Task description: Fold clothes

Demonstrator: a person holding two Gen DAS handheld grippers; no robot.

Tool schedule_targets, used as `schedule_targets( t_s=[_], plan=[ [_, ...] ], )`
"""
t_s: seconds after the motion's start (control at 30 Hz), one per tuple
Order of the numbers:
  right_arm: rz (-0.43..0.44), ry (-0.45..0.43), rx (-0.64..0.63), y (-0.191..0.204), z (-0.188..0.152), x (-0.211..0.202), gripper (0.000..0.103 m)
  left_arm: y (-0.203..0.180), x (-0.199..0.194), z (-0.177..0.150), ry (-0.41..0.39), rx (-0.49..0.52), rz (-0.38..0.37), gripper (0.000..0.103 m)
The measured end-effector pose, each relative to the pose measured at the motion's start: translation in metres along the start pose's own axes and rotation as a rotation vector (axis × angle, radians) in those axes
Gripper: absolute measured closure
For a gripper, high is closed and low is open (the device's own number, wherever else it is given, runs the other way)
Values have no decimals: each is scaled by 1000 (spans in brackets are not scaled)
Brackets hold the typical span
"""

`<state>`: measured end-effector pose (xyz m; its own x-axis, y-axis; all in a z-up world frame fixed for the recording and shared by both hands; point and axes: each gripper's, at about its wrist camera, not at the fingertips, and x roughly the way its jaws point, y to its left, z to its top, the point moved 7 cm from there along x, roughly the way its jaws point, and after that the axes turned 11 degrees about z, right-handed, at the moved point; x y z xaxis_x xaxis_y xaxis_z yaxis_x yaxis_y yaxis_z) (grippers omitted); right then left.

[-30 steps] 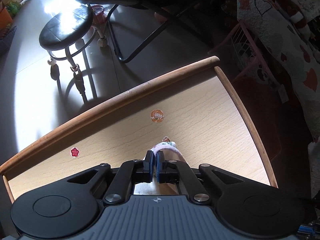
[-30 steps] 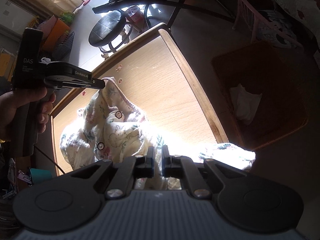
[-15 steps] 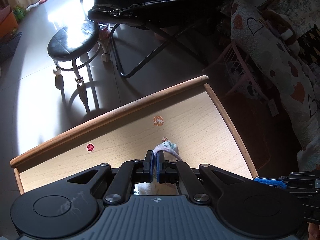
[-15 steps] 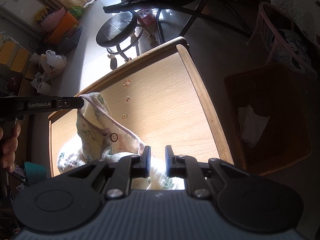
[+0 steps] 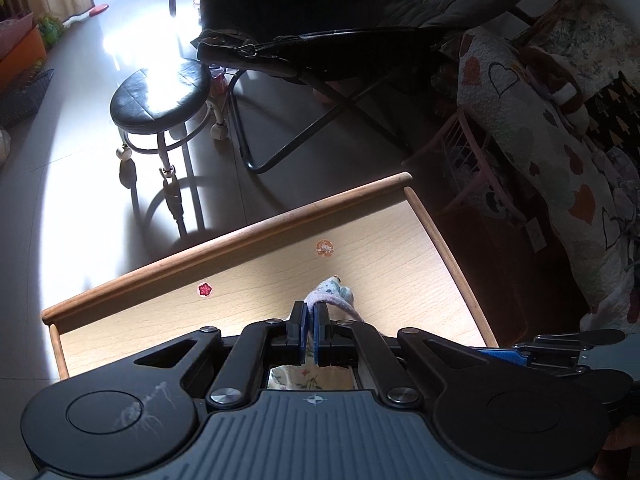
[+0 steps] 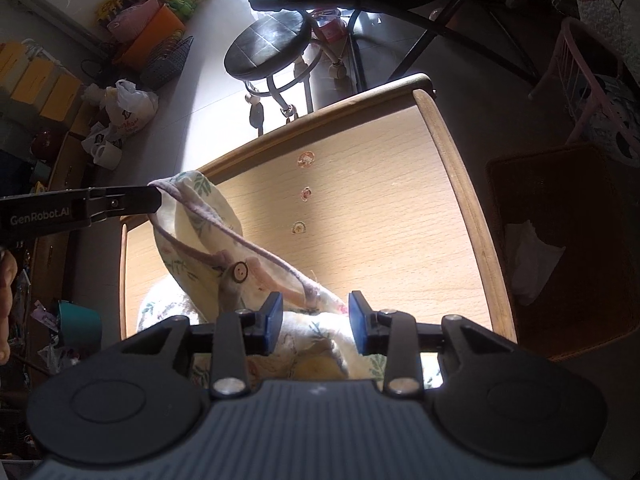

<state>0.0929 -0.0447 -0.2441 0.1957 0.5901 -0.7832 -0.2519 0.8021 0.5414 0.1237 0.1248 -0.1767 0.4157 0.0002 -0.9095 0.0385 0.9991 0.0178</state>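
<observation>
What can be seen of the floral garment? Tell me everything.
The floral garment is soft, cream cloth with green leaf and pink flower print, lilac piped edging and a brown round button. The left gripper is shut on its trimmed edge and holds that part raised, so the cloth drapes down to a crumpled heap on the wooden table. The right gripper is open, its fingers on either side of the bunched fabric.

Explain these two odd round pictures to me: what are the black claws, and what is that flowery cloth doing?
Each picture comes from a camera mounted on a hand-held gripper, a two-finger tool a person carries in each hand; no robot arm is involved. The left hand-held gripper is shut on the trimmed edge of a floral garment, lifting it above a wooden table. From the right camera you see that tool from the side. The right hand-held gripper is open, its blue pads either side of the garment. Small stickers dot the table.
</observation>
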Motion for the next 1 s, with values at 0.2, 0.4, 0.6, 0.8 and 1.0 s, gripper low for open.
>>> schedule_targets(
  t_s=[0.2, 0.4, 0.6, 0.8, 1.0],
  plan=[
    [-24, 26, -62, 11, 4, 18, 68, 6, -17, -8, -17, -14, -4, 100],
    [-59, 57, -125, 19, 0, 30, 74, 13, -32, -20, -33, -46, 1, 100],
    [-85, 13, -223, 38, -2, 16, 97, 23, -52, -32, -46, -119, 2, 100],
    [-76, -44, -298, 67, -5, -14, 99, 30, -91, -51, -86, -202, 23, 100],
    [-66, -55, -330, 94, -8, -42, 99, 39, -130, -69, -106, -274, 55, 100]
  ],
)
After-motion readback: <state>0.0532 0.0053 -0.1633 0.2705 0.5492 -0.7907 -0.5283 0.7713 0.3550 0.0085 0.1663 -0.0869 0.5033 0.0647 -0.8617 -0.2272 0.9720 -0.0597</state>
